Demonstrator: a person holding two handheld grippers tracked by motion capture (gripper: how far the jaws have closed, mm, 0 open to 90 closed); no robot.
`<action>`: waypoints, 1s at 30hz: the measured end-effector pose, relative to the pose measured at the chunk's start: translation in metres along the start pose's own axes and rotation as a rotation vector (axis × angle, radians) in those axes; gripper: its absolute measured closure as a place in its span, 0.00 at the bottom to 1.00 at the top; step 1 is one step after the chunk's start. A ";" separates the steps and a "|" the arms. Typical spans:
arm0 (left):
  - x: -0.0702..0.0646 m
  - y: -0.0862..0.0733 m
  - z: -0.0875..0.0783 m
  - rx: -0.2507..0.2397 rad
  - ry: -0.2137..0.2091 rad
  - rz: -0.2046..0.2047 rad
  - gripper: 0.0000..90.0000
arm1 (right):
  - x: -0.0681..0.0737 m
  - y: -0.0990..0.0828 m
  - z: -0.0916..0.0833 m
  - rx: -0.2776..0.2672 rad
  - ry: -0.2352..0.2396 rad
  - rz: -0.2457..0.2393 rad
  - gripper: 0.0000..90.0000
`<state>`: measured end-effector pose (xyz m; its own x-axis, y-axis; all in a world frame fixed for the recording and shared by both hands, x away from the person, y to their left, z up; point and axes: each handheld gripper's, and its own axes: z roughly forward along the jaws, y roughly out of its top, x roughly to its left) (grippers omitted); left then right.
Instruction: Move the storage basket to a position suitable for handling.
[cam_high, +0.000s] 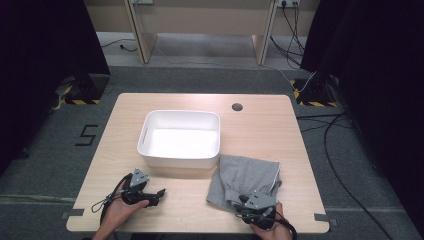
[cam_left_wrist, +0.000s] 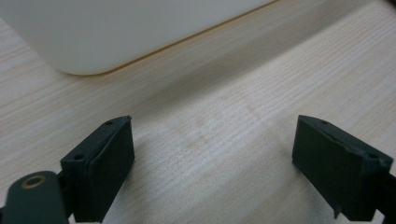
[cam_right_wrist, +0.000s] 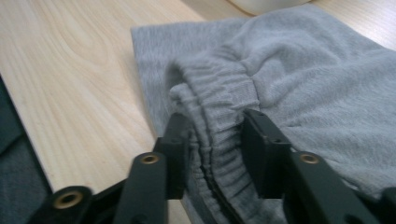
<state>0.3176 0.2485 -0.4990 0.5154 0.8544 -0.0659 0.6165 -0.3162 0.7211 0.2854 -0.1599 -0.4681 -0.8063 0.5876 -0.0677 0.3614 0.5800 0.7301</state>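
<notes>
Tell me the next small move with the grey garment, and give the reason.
Probably lift the right gripper a little, toward the white bin. Its jaws are already closed on the ribbed waistband of the grey garment, which lies folded on the table beside the empty bin. The left gripper is open over bare wood, free to help.

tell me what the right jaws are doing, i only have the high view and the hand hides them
Observer: In the right gripper view, the right gripper has its jaws closed on the ribbed elastic band of the grey garment.
Operator: and the left one, holding anything
Observer: No. In the left gripper view, the left gripper has its jaws wide apart over bare table.
Operator: how near is it to the bin
Observer: The white bin has its rounded lower corner just ahead of the jaws, not touching.
</notes>
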 end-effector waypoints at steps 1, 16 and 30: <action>-0.001 0.001 0.000 -0.002 -0.006 -0.002 0.15 | 0.000 0.000 0.000 0.000 0.000 0.000 0.67; -0.067 0.032 0.016 -0.056 -0.233 0.006 0.17 | -0.073 0.011 -0.052 -0.119 -0.150 0.193 0.30; -0.124 0.074 0.046 -0.081 -0.339 0.057 0.17 | -0.140 -0.002 -0.029 -0.074 -0.196 0.337 0.23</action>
<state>0.3271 0.0996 -0.4692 0.7243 0.6466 -0.2395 0.5391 -0.3144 0.7814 0.3840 -0.2594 -0.4401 -0.5410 0.8389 0.0604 0.5497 0.2983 0.7803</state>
